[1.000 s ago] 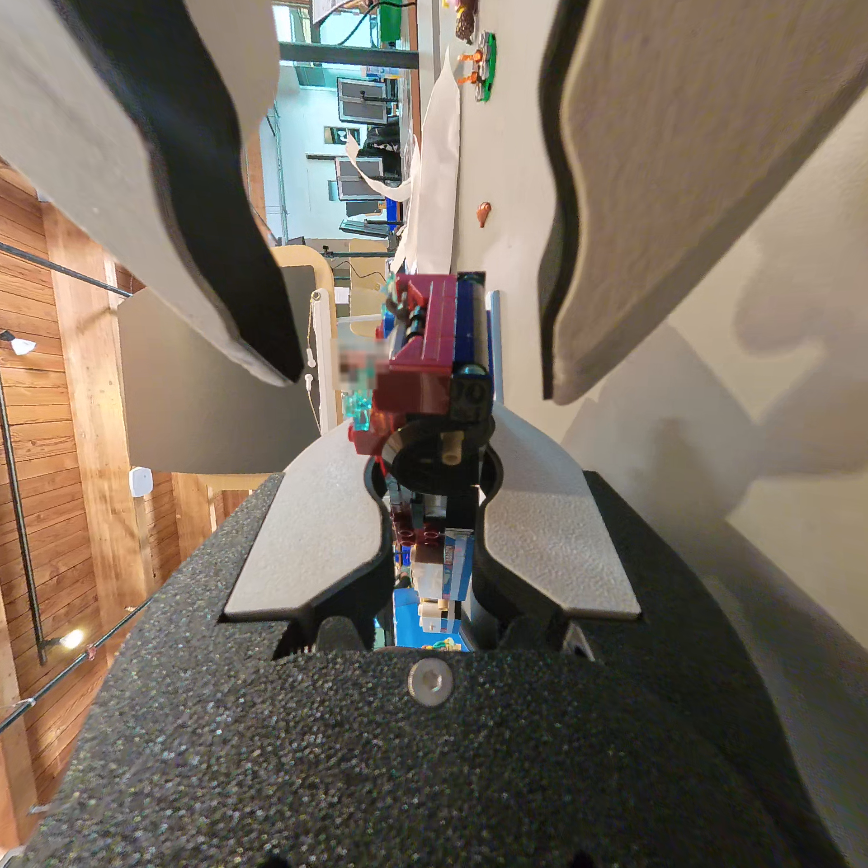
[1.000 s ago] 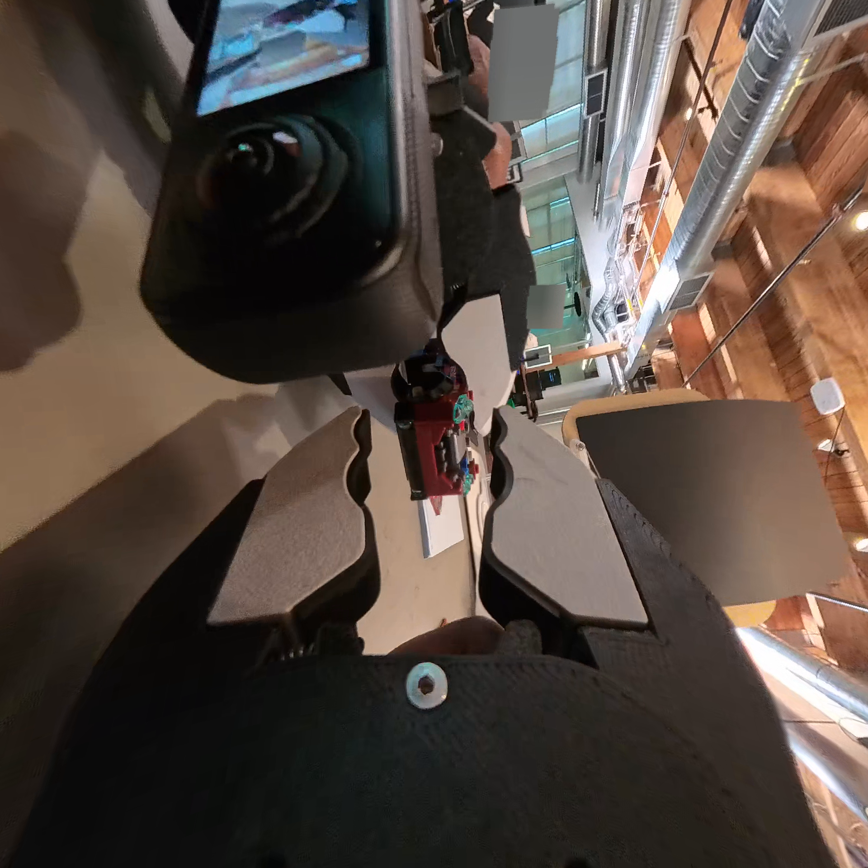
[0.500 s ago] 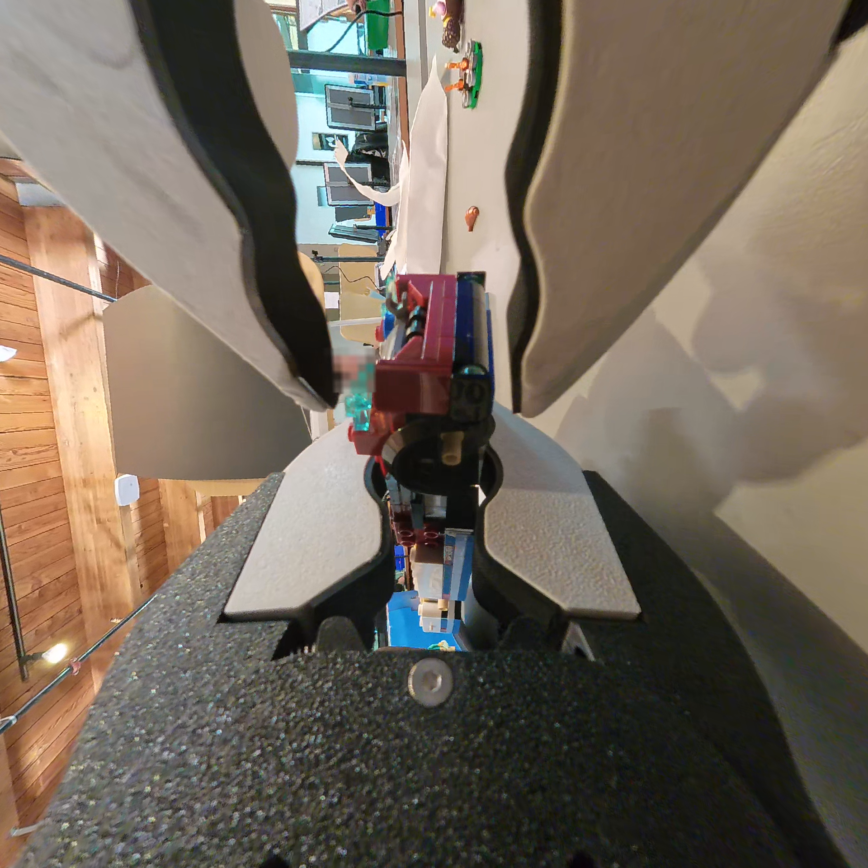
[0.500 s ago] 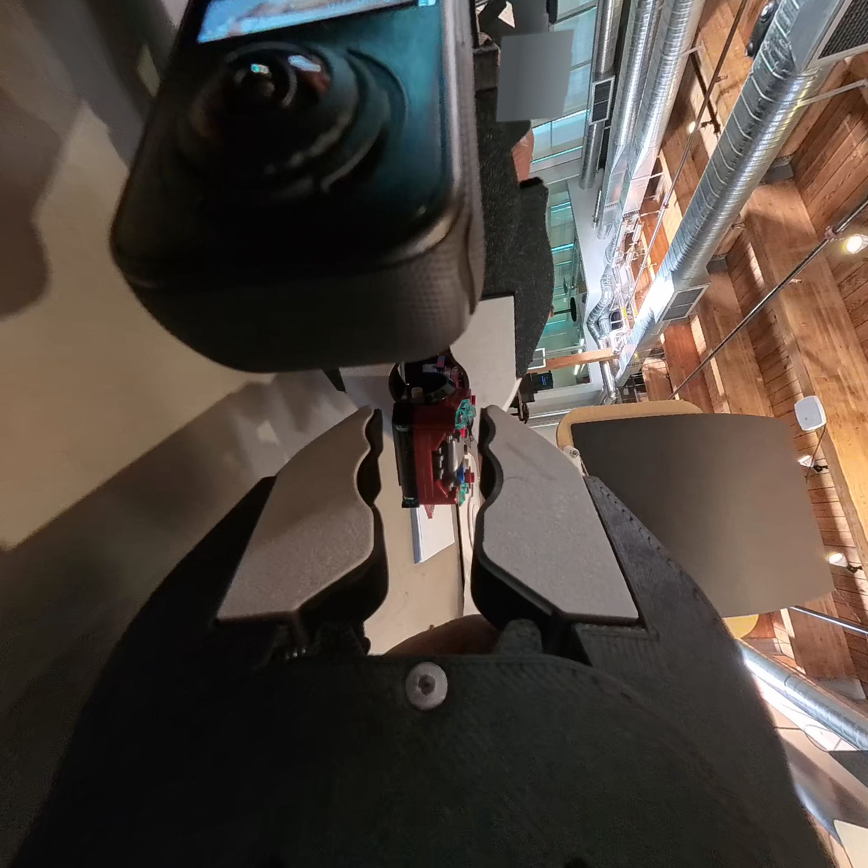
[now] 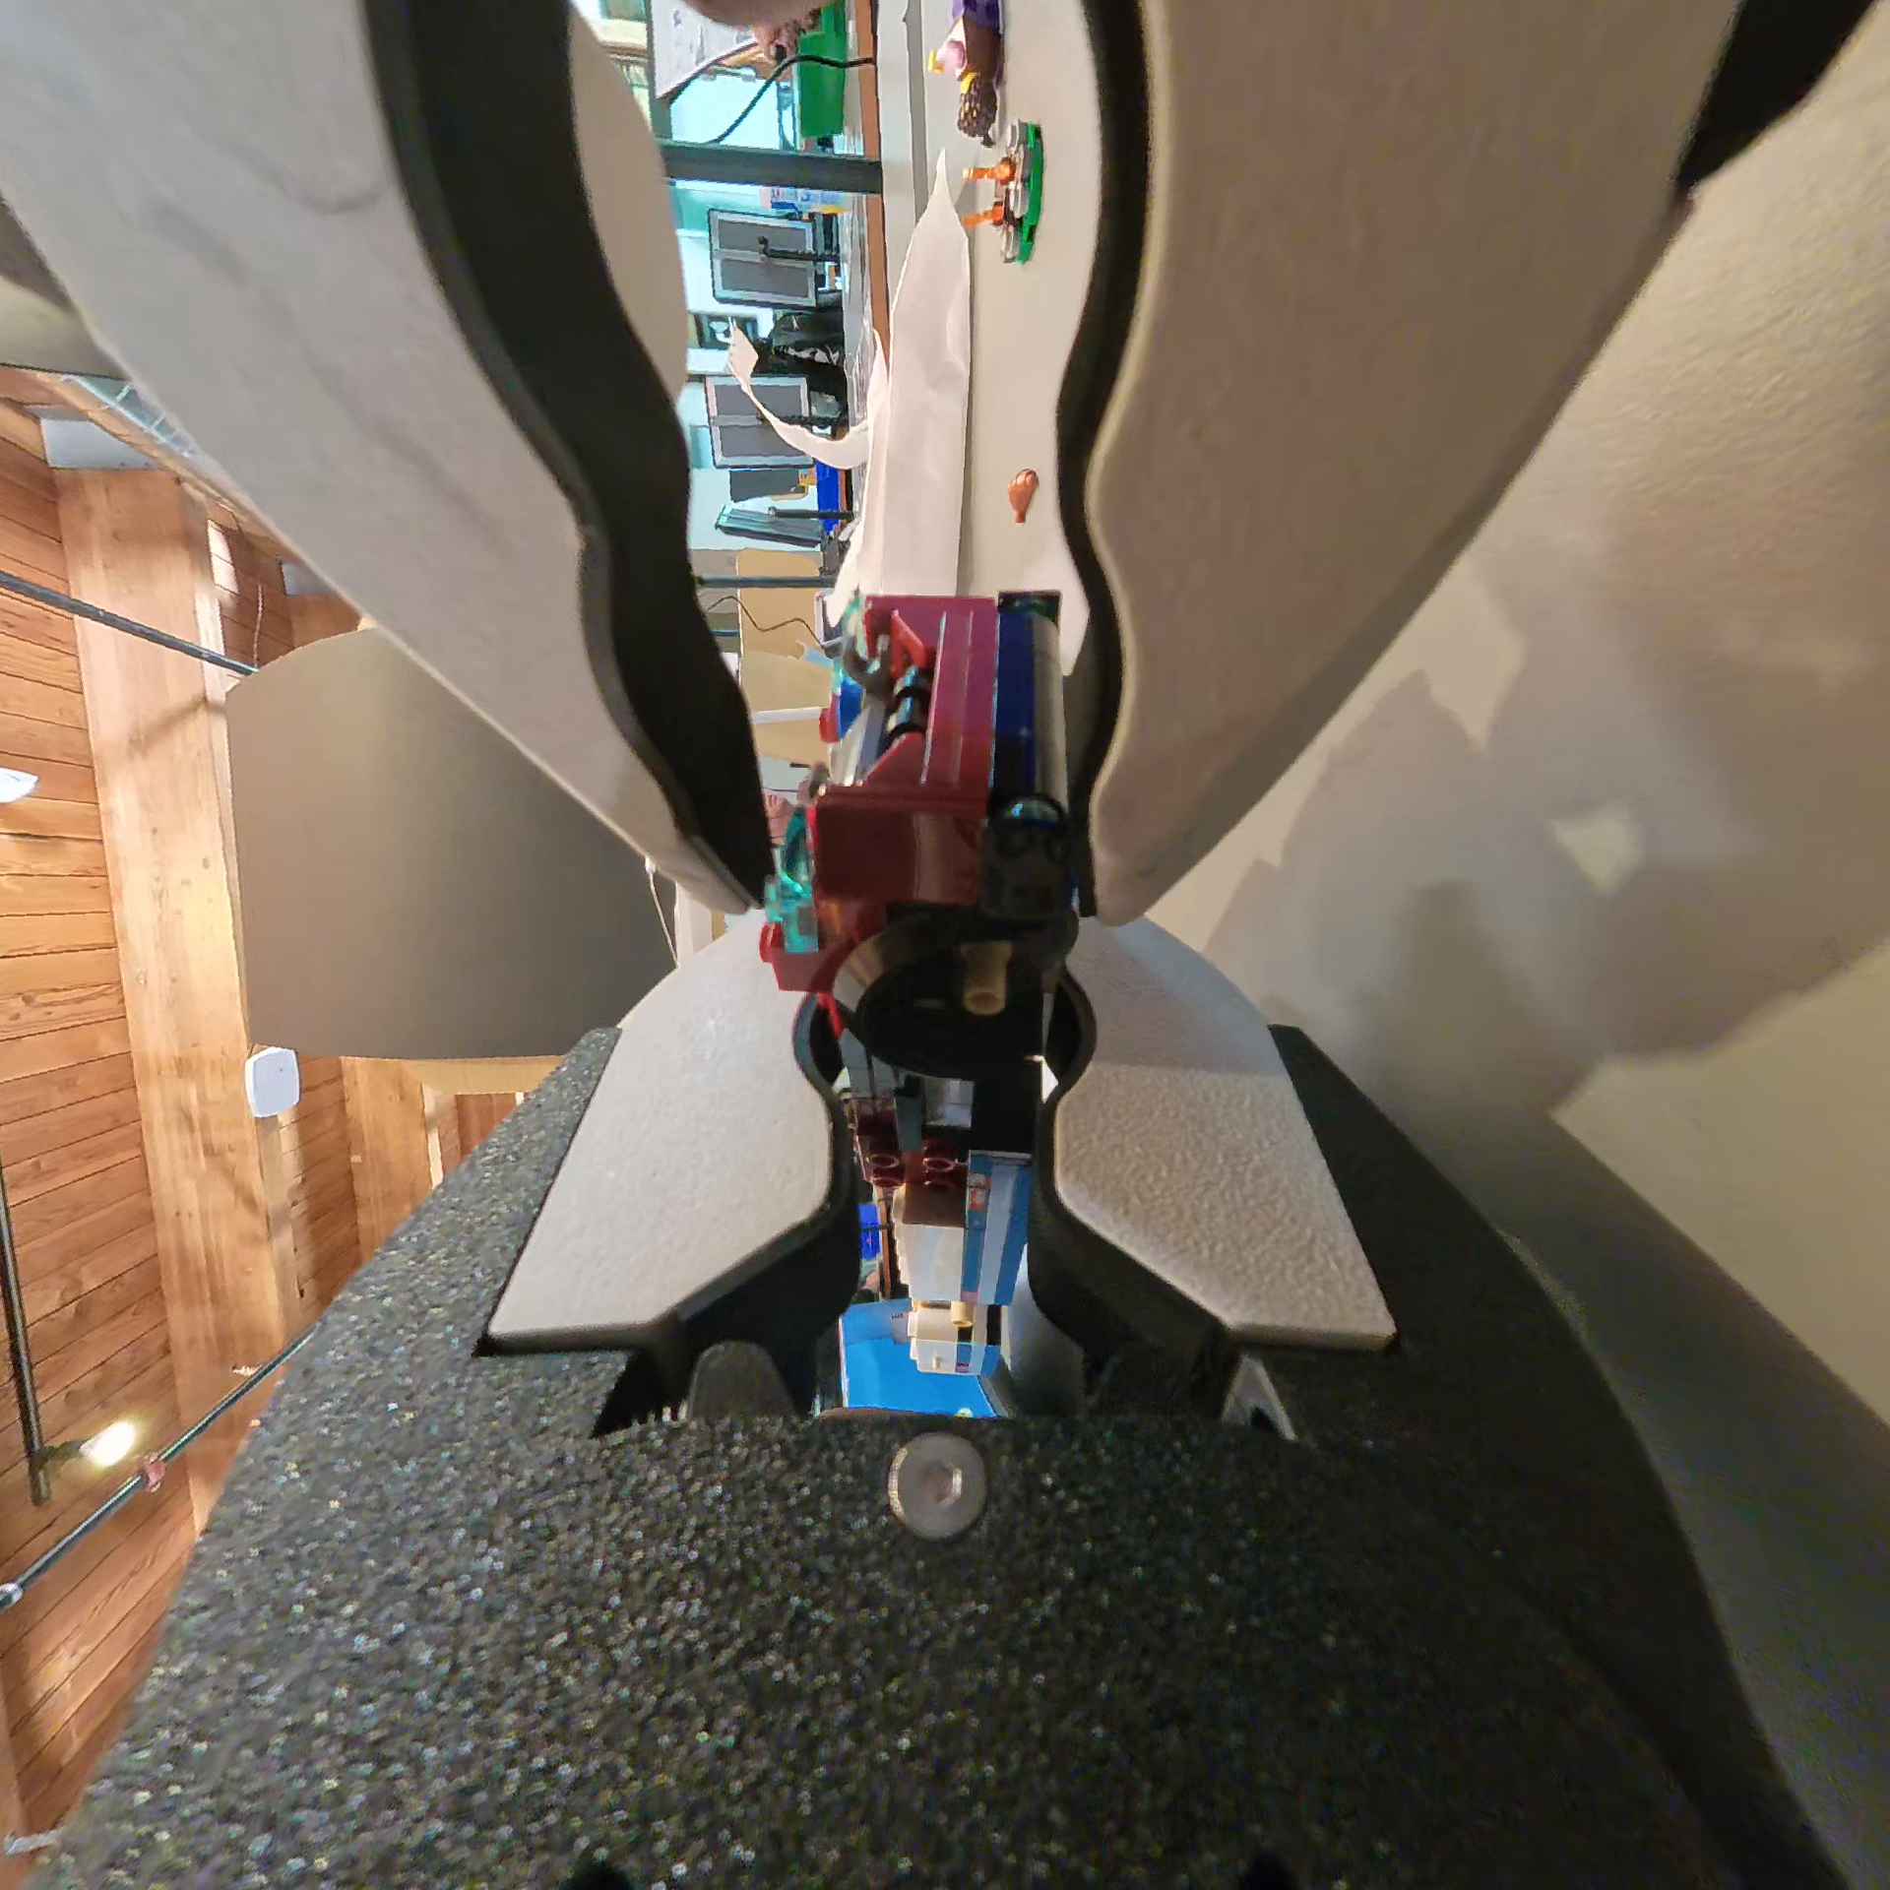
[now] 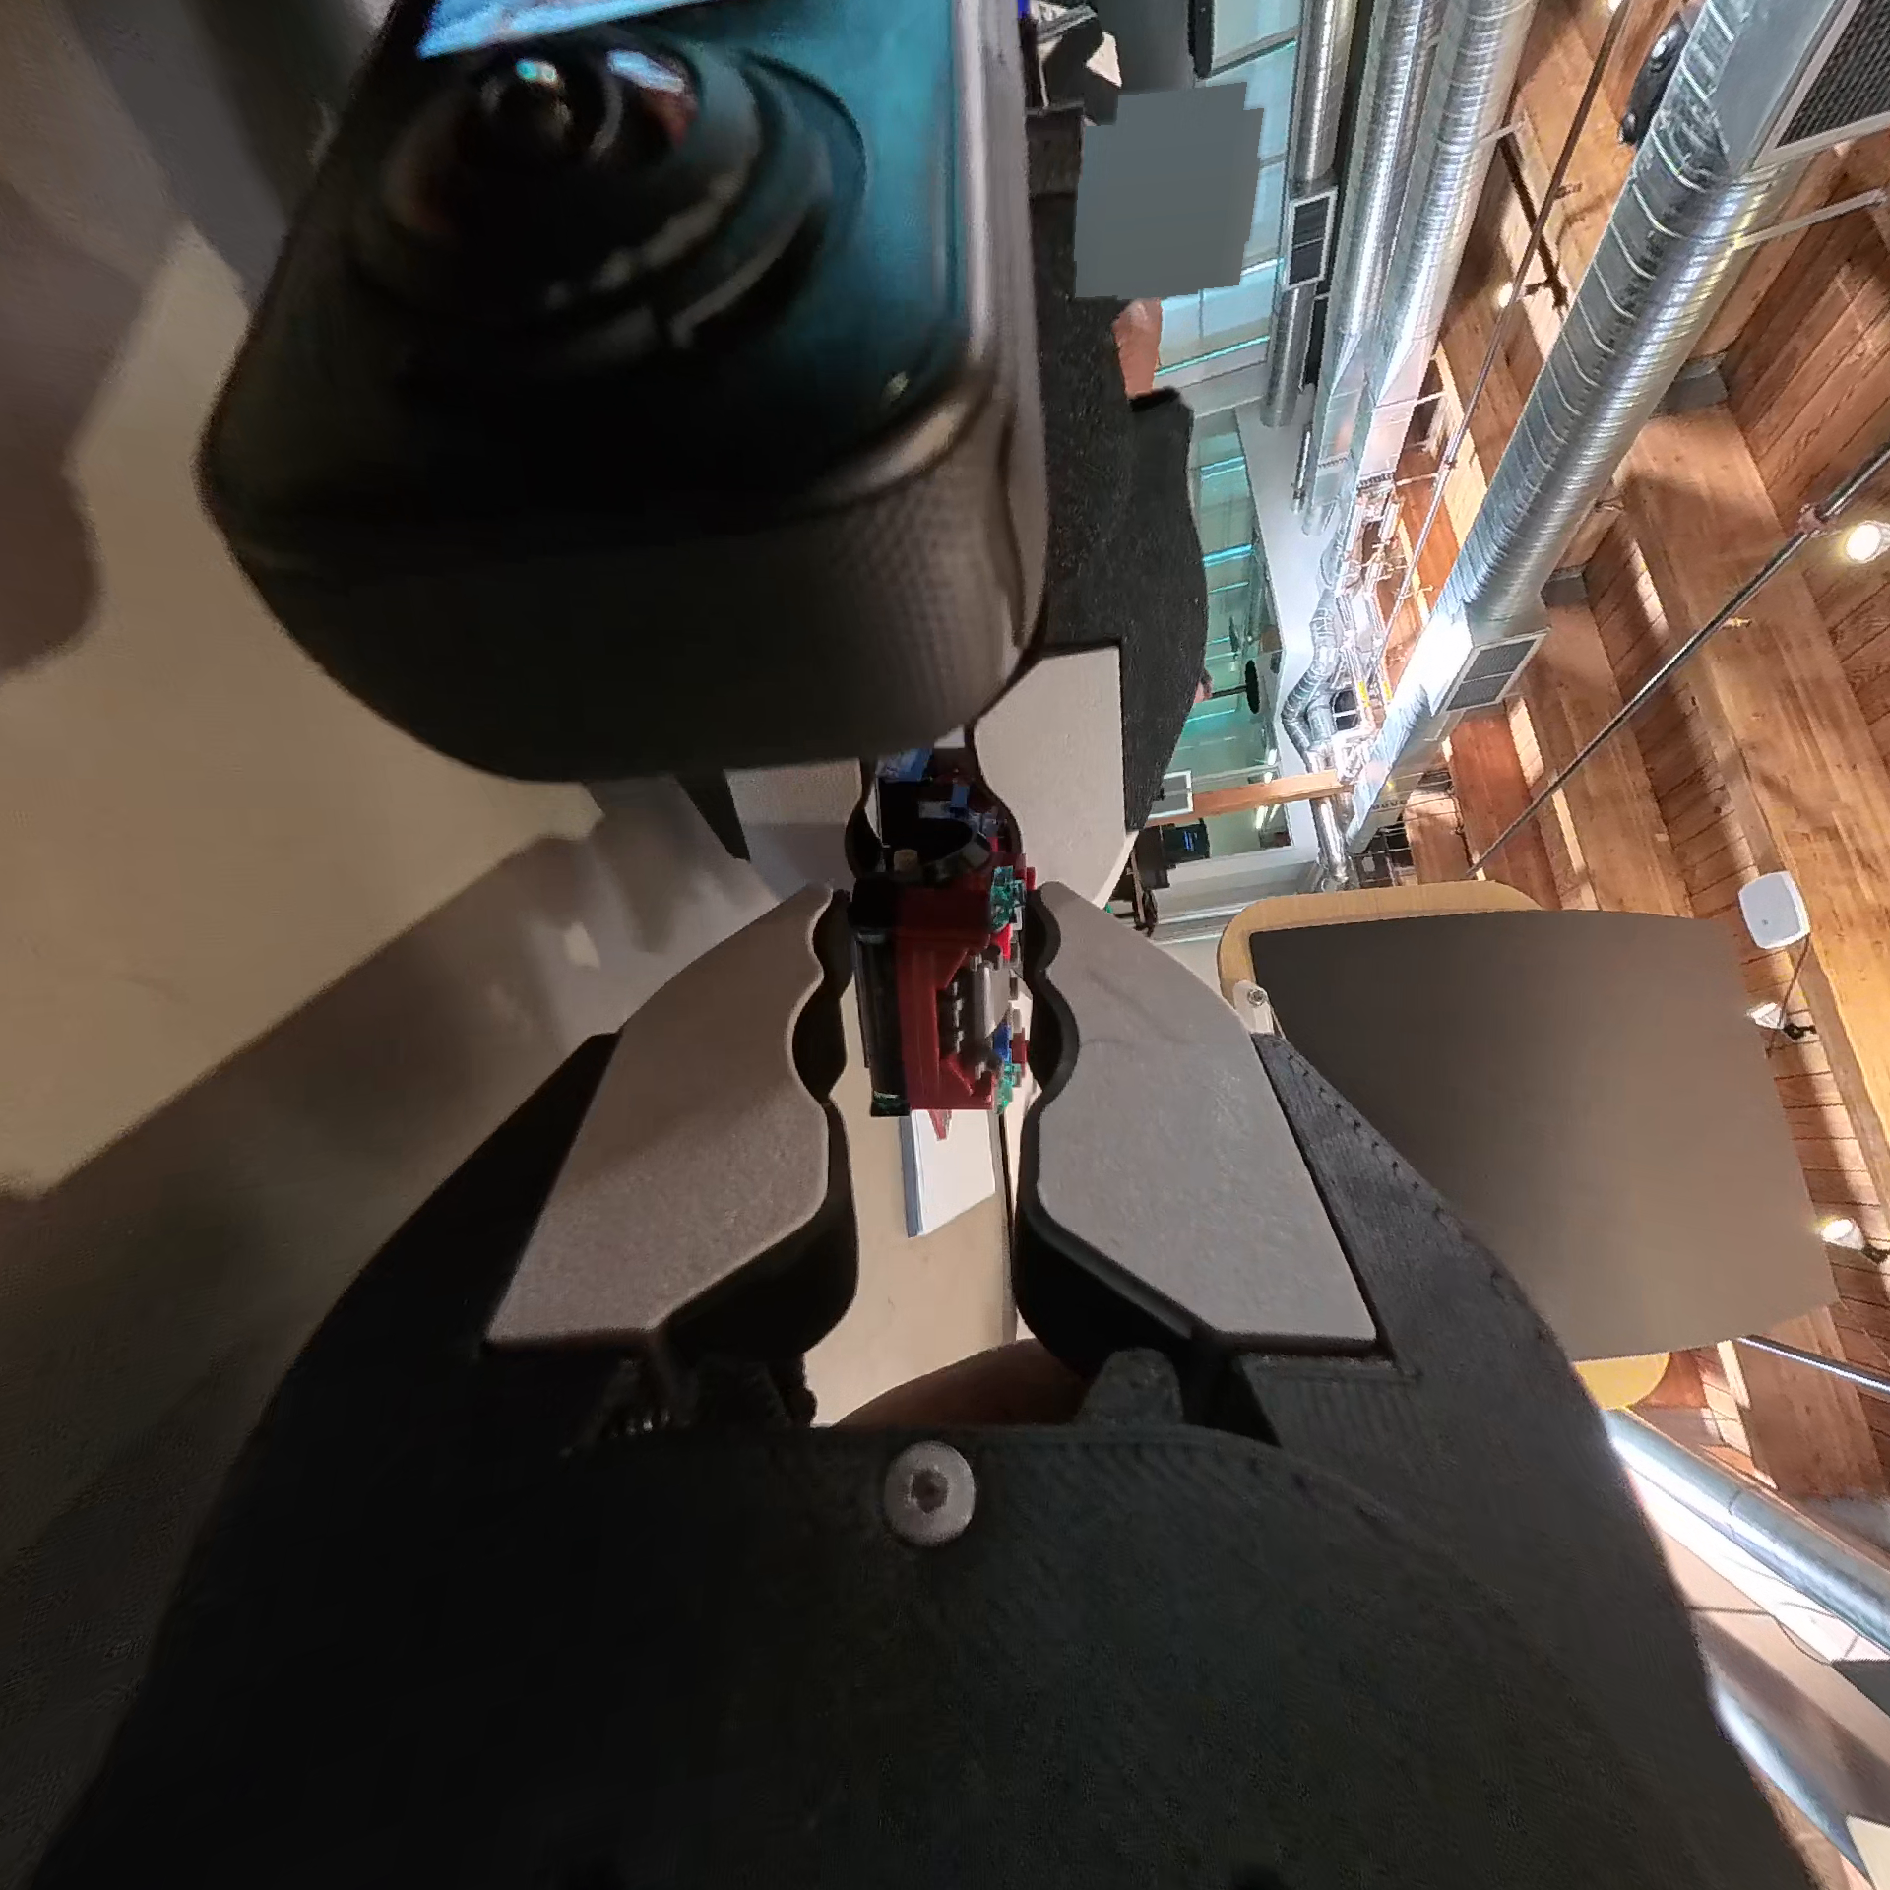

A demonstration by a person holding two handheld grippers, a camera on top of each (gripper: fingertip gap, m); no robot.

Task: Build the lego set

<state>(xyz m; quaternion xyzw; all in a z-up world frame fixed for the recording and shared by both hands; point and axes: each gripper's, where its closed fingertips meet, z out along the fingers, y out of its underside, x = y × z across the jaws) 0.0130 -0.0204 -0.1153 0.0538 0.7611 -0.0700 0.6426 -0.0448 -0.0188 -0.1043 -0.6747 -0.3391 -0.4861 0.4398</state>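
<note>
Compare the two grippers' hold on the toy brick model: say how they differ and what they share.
The left gripper clamps the toy brick model at its black round end, deep between its fingers; the right gripper closes on the dark red body near its fingertips. The left gripper faces the right gripper head-on, from the opposite end. Shared: both have grey fingers, and both have pads against the same model.

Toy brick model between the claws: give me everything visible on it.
The toy brick model is a small plastic build, mostly dark red, with a blue and black strip along one side, teal clear pieces on the other, and a black round part with a tan peg. It is held off the pale table. The left claw grips the round end; the right claw pinches the red body from both sides.
</note>
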